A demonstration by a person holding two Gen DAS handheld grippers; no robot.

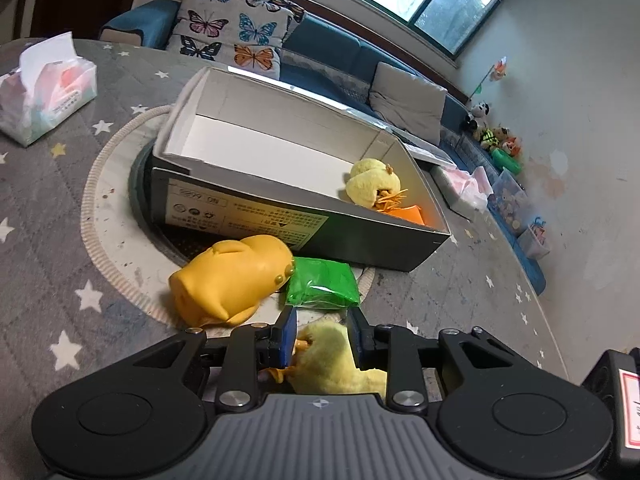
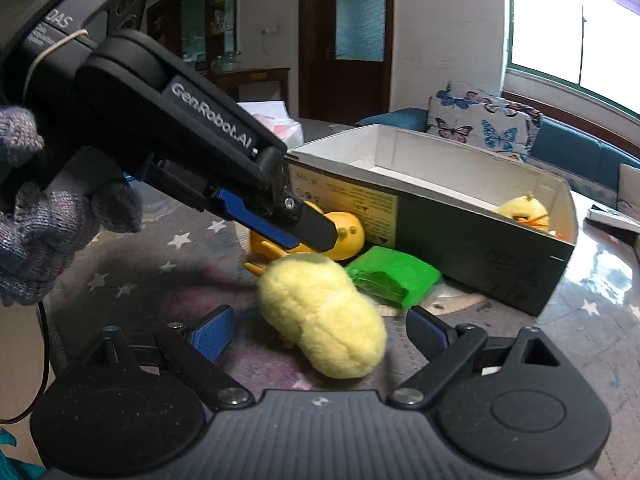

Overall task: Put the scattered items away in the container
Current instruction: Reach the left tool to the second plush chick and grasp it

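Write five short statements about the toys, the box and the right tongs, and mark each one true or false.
1. A pale yellow plush toy lies inside the box. True.
2. The green packet is in the box. False: it lies on the table in front of the box, beside the orange toy.
3. The right tongs are clamped on the loose plush toy. False: they stand wide open, and the toy lies between the fingers, clear of both pads.
4. A tissue pack sits on the table. True.
5. The orange toy is packed away. False: it lies outside the box.
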